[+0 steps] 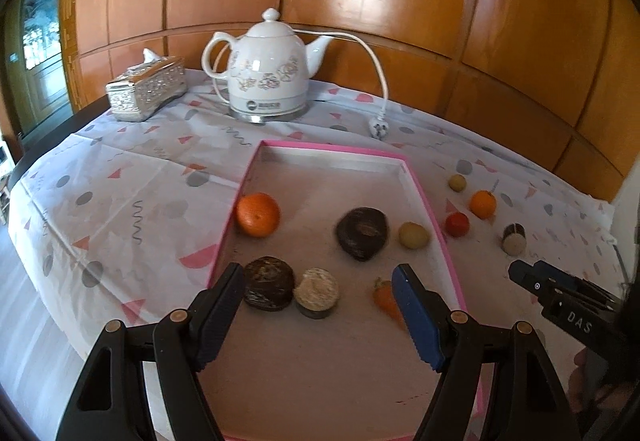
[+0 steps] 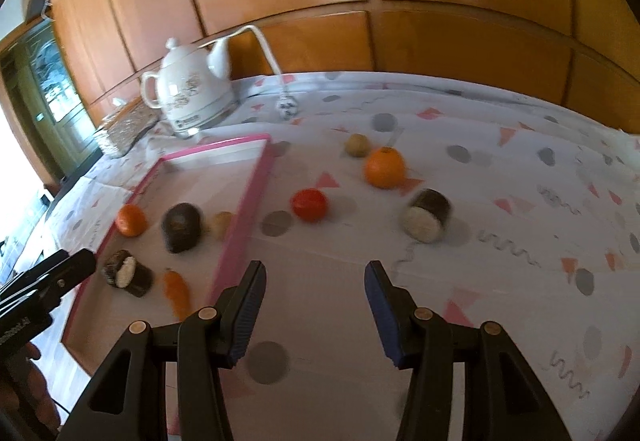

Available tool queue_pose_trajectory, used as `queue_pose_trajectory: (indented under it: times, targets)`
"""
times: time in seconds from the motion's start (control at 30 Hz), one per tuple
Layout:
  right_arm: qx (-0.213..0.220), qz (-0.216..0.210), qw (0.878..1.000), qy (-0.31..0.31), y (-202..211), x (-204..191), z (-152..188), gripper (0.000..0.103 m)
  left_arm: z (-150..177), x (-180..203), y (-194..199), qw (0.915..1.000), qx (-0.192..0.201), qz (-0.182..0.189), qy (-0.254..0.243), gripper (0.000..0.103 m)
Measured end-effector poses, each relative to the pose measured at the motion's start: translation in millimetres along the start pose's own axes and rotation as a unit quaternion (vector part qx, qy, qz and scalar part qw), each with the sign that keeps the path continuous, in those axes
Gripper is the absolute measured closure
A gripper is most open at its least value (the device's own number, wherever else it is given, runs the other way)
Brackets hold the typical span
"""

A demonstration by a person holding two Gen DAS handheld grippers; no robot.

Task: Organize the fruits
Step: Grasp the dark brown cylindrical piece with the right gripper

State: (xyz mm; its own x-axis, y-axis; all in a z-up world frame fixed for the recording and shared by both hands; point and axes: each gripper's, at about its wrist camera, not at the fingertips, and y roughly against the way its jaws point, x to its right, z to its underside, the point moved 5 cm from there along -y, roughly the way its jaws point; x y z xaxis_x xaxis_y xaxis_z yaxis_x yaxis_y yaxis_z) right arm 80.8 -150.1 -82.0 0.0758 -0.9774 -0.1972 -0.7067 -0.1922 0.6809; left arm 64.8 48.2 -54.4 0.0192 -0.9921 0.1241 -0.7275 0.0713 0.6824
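- left gripper (image 1: 318, 311) hangs over the pink-rimmed tray (image 1: 424, 197), jaws apart, nothing in them; a dark round fruit (image 1: 269, 283) and a small carrot-like piece (image 1: 386, 299) lie just beyond its tips
- right gripper (image 2: 316, 305) is also parted and empty, above bare tablecloth (image 2: 500, 145)
- still outside the tray: a red fruit (image 2: 308, 204), orange (image 2: 384, 167), a dark roll with a pale end (image 2: 426, 215)
- white kettle (image 1: 270, 69) and tissue box (image 1: 146, 87) sit at the back by the wood panel wall
- only the left view shows the tray's near end
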Motion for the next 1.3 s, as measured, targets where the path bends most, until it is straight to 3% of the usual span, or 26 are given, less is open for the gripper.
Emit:
queue_pose_trajectory:
  times: [0.33, 0.63, 0.77, 1.2, 1.27, 1.3]
  targets:
    - [-0.006, 0.049, 0.998, -0.046, -3, 54, 4, 0.051, 3, 19, -6, 0.9994, -0.011, 0.022, -0.024, 0.027]
    - [-0.019, 0.066, 0.997, -0.039, -23, 68, -5, 0.051, 4, 33, -11, 0.9982, -0.024, 0.04, -0.039, 0.027]
    - [-0.021, 0.062, 0.997, -0.041, -30, 71, -11, 0.043, 2, 40, -15, 0.9975, -0.029, 0.048, -0.043, 0.027]
    - [-0.032, 0.066, 0.996, -0.041, -62, 75, -32, 0.042, -6, 57, -22, 0.9959, -0.034, 0.068, -0.049, 0.027]
    - [-0.036, 0.063, 0.997, -0.04, -67, 74, -33, 0.042, -8, 58, -22, 0.9957, -0.034, 0.07, -0.051, 0.027]
    - [-0.038, 0.065, 0.996, -0.038, -69, 74, -32, 0.052, -9, 59, -23, 0.9955, -0.034, 0.072, -0.051, 0.027]
